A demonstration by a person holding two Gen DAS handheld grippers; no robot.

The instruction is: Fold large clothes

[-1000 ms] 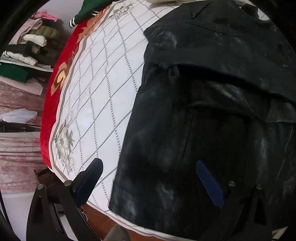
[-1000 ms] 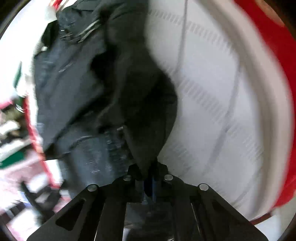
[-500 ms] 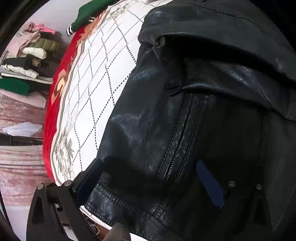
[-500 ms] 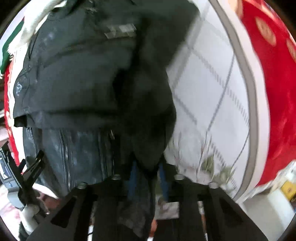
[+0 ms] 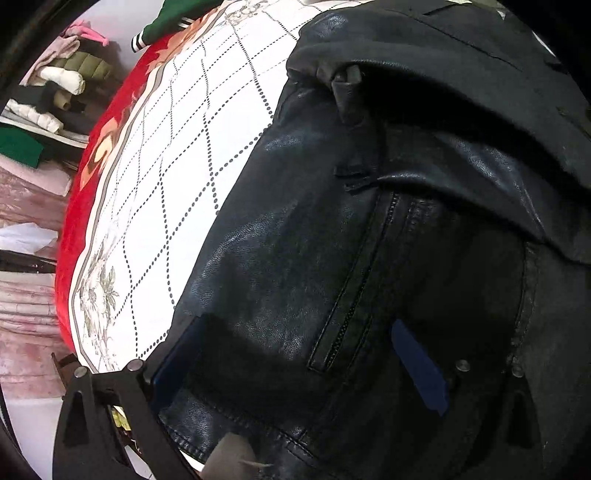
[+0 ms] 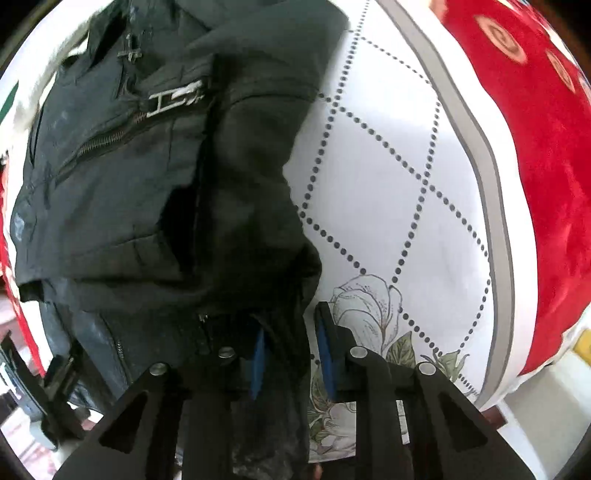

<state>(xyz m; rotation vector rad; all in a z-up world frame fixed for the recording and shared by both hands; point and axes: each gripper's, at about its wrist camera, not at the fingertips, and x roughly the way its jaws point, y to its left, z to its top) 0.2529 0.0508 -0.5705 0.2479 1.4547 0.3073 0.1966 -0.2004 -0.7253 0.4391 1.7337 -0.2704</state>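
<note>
While the black leather jacket point(image 5: 332, 258) lies spread over the white quilted bedcover point(image 5: 177, 177), both grippers are pointed steeply down at its lower part. In the left wrist view the left gripper point(image 5: 295, 354) is seen with its jaws spread wide, the blue pads well apart. The left pad is set at the jacket's outer edge by the hem and the right pad point(image 5: 417, 365) over the front panel beside a zipped pocket point(image 5: 351, 288), so leather lies between them, but no pinch on it is shown. A folded-over part of the jacket (a sleeve or a flap, it cannot be told which) is laid across the upper right of that view.

In the right wrist view the right gripper point(image 6: 291, 354) is seen with a narrow gap between its blue pads, and the jaws are closing. A dark fold of the jacket point(image 6: 147, 177) hangs down into that gap, close against the left pad point(image 6: 258, 362); the right pad stands just clear of it, over a printed flower point(image 6: 365, 306) on the bedcover. A metal zip point(image 6: 110, 140) and a pale buckle point(image 6: 173, 99) are visible higher up on the jacket.

The bedcover is edged with a grey band and a red border point(image 6: 535, 184). Beyond the bed, in the left wrist view, folded clothes point(image 5: 55, 96) are stacked on shelves, and a green garment point(image 5: 173, 18) lies at the far edge of the bed.
</note>
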